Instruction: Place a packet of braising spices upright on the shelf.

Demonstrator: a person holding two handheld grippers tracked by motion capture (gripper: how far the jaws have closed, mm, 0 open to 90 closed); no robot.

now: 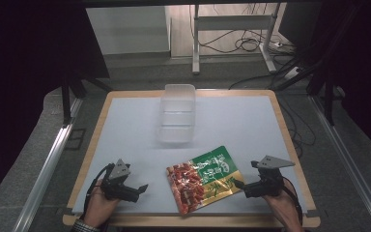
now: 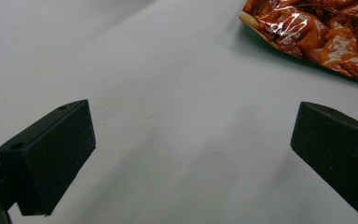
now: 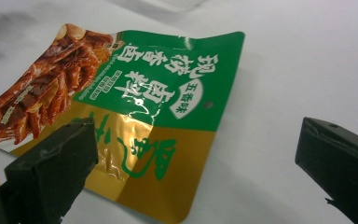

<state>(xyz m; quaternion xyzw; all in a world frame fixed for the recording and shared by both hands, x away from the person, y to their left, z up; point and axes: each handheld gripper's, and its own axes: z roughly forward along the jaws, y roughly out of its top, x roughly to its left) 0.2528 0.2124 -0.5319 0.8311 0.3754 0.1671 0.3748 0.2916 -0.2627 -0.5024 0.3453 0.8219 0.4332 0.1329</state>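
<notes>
Two grippers sit low in the high view, one either side of a flat snack pouch [image 1: 205, 179] that lies at lower centre of the frame on the pale table [image 1: 125, 130]. The right gripper [image 1: 241, 184] is at the pouch's right-hand edge, jaws spread wide and holding nothing; in the right gripper view its near jaw hovers over the yellow lower corner of the pouch [image 3: 135, 116] while the other stands well clear over bare table. The left gripper [image 1: 142, 187], lower left, is also spread and empty, with the pouch apart from it; in the left gripper view the red printed end [image 2: 317, 32] shows at upper right, beyond the jaws. A clear plastic container [image 1: 177, 113] stands above centre, well apart from the pouch.

Judging by its crinkled, glossy foil, the pouch should be light, thin and limp, and slick under the pads. Lying flat, it offers little to bite on from above. The likeliest hold is the sealed margin at an edge or corner, where the film is doubled and stiffer; the slightly lifted green corner near the hang hole looks easiest to get a jaw under.
</notes>
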